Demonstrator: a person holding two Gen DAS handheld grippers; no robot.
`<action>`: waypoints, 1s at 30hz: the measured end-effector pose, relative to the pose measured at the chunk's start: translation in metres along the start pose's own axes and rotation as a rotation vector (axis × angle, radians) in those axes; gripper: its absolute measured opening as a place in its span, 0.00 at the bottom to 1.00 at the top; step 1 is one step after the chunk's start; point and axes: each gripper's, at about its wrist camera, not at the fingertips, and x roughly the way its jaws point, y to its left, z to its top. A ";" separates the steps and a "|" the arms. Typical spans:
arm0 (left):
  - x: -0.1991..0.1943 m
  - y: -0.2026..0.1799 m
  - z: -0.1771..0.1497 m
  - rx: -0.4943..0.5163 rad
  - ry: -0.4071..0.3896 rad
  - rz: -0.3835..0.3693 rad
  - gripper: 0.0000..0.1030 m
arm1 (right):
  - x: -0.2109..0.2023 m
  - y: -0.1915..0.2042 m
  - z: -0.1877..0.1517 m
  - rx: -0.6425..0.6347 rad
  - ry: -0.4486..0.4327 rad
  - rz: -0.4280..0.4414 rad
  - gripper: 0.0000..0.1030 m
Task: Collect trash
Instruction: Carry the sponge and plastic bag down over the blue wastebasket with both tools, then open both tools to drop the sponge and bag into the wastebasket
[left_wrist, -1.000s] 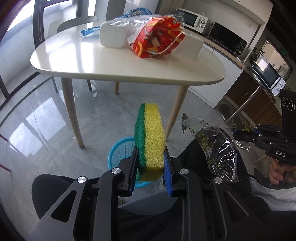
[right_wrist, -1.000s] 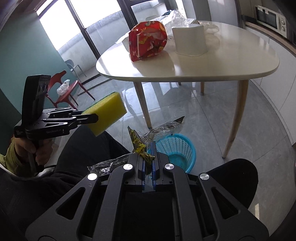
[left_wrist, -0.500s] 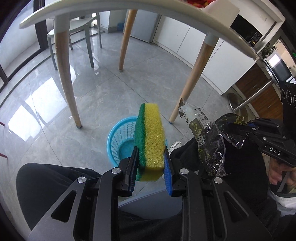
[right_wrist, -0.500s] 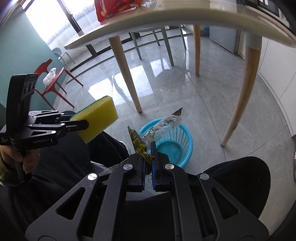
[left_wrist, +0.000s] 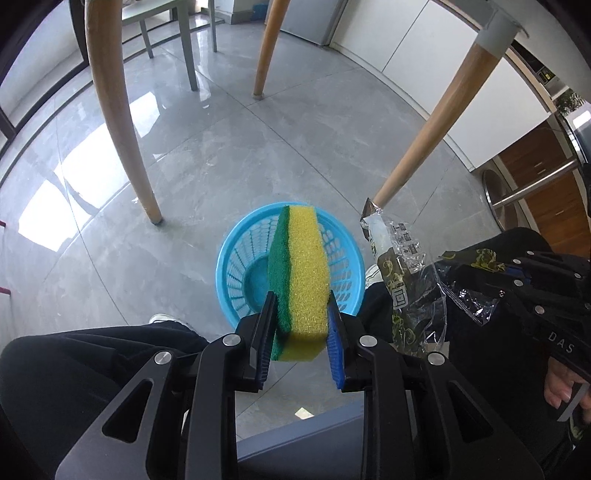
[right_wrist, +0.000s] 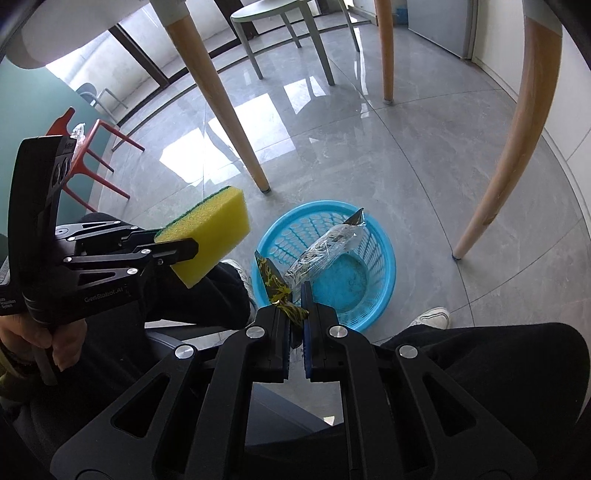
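Item: blue basket (left_wrist: 229, 258) on floor, directly below both; L gripper (left_wrist: 300, 325) clamping sponge (left_wrist: 300, 273) upright, R gripper (right_wrist: 295, 325) pinching wrapper (right_wrist: 327, 243), prob. nearer rim.

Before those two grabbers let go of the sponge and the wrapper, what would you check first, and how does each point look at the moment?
1. Left gripper clamped on the yellow and green sponge: ok.
2. Right gripper pinching the clear plastic wrapper: ok, jaws nearly shut on it.
3. Blue basket upright on the floor with its mouth open: ok.
4. Sponge lined up over the basket: ok from the left wrist view; the right wrist view shows it off to one side, so cannot tell.
5. Wrapper over the basket: ok by the right wrist view.
6. The person's white shoe beside the basket, not in it: ok.
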 end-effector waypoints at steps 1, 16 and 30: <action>0.006 0.000 0.002 -0.002 0.010 0.007 0.24 | 0.008 -0.001 0.002 0.003 0.012 -0.009 0.05; 0.076 0.018 0.023 -0.027 0.125 0.011 0.24 | 0.094 -0.033 0.027 0.186 0.168 0.043 0.05; 0.083 0.025 0.029 -0.047 0.123 0.034 0.43 | 0.108 -0.038 0.027 0.211 0.201 0.012 0.27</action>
